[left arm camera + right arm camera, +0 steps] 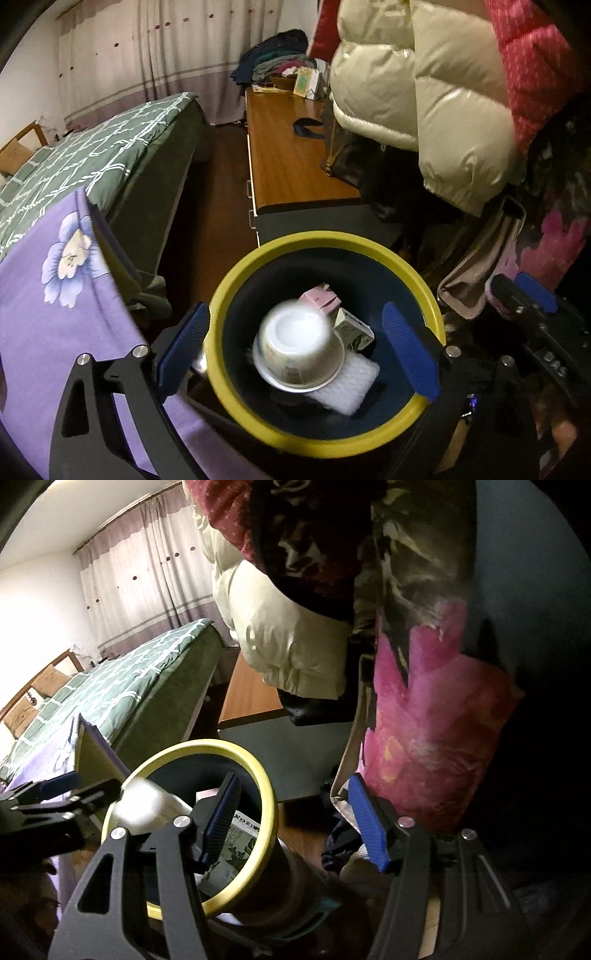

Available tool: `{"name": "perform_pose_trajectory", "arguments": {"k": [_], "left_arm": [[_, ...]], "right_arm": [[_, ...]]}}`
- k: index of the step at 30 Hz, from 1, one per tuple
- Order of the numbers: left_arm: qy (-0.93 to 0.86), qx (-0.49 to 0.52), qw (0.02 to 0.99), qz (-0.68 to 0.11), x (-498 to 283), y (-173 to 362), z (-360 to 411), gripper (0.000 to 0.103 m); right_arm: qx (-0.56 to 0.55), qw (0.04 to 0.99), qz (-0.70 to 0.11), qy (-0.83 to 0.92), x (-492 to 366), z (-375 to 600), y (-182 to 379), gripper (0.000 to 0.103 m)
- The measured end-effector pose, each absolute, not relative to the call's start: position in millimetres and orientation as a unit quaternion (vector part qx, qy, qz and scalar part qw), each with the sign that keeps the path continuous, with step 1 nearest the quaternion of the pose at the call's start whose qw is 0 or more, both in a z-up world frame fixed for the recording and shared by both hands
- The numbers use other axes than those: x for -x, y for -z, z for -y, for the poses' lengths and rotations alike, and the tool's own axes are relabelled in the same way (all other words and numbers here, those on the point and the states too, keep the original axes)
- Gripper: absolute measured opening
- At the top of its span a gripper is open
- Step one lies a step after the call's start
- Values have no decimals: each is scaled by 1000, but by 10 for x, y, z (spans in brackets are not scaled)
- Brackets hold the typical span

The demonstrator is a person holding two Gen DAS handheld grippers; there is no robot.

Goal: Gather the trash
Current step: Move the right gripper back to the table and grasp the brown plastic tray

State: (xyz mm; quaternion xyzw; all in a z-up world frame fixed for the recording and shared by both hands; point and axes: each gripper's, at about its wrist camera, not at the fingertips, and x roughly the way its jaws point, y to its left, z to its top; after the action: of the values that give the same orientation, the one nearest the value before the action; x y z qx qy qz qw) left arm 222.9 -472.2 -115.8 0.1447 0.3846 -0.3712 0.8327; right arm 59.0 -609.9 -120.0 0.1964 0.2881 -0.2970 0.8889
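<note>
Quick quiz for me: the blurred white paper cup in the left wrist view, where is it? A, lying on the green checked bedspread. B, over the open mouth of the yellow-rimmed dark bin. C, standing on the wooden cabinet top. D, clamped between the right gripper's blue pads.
B: the blurred white paper cup shows inside the ring of the yellow-rimmed dark bin, above the cartons, between the left gripper's wide-open jaws without touching either pad.

Left hand-held gripper [299,350] and right hand-held gripper [295,823] gape, gripping nothing.
</note>
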Motion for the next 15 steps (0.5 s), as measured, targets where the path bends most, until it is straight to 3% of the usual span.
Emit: {"name": "perform_pose_trajectory", "arguments": {"k": [7, 15], "left_arm": [[334, -107, 871, -346, -2227, 844, 3822, 96], [200, -58, 922, -326, -2387, 784, 2073, 96]], "right_arm": [[-186, 898, -295, 268, -735, 5863, 1197, 60], [-149, 914, -311, 216, -1060, 5297, 1098, 63]]}}
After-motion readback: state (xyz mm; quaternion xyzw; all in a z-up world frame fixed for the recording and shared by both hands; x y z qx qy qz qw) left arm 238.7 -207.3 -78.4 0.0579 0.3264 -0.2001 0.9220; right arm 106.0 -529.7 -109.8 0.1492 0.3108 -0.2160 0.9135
